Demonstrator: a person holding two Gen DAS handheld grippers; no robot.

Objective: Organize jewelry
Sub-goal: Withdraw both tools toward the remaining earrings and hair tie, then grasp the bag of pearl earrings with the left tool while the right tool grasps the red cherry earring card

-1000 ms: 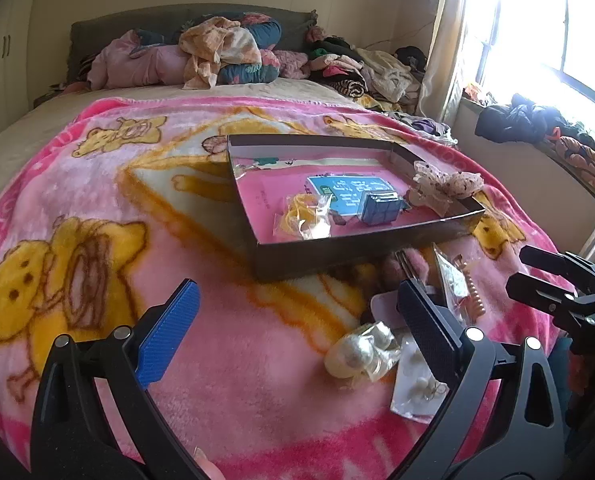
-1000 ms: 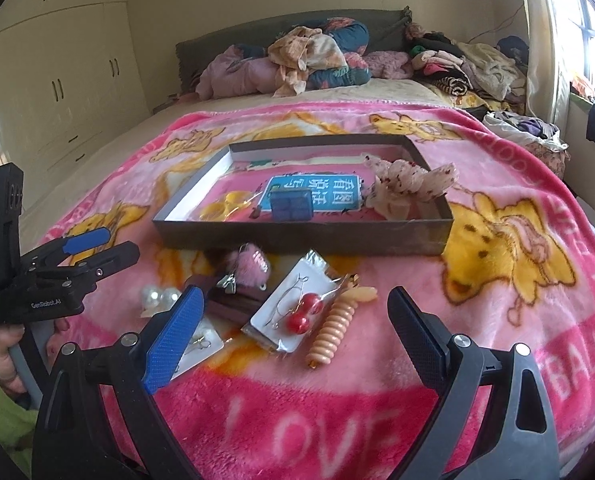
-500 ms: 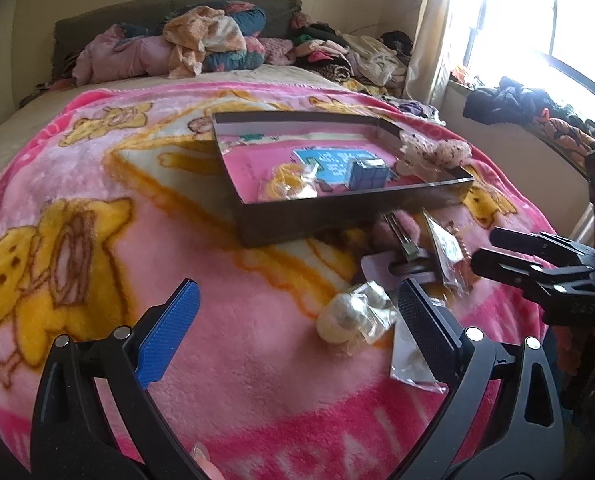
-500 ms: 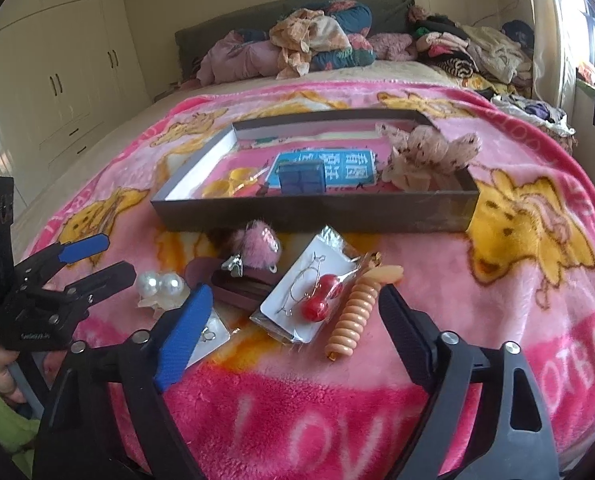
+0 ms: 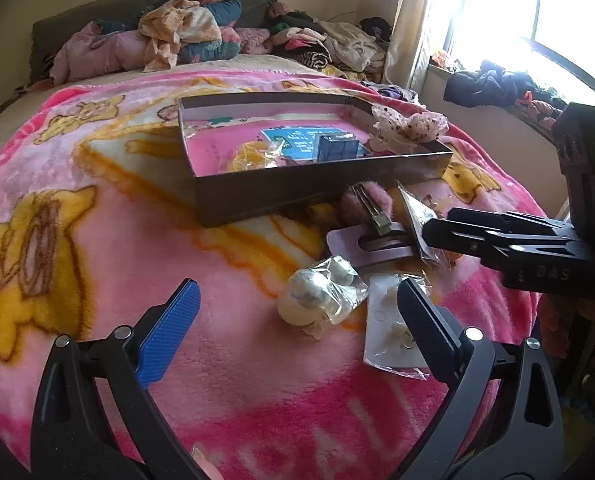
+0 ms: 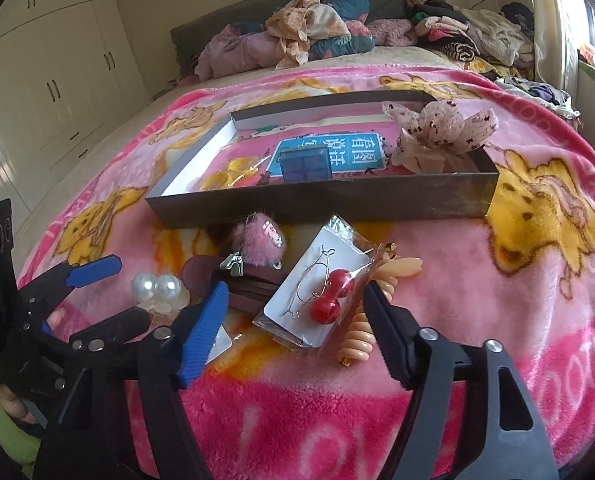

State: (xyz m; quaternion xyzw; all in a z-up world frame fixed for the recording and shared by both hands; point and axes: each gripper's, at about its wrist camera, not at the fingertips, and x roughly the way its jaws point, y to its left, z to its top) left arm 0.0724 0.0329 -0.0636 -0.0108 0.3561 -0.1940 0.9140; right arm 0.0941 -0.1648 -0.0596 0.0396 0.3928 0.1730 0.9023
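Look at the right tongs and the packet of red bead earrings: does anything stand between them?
Nothing visible does. The right tongs have just been closing, yet stand open with the packet of red bead earrings directly ahead between their tips. The orange spiral hair tie lies beside the packet, close to the right finger.

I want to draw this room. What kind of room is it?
Most likely a bedroom: a fluffy pink cartoon blanket covers a bed, clothes are heaped by the dark headboard, and cream wardrobe doors line the wall.
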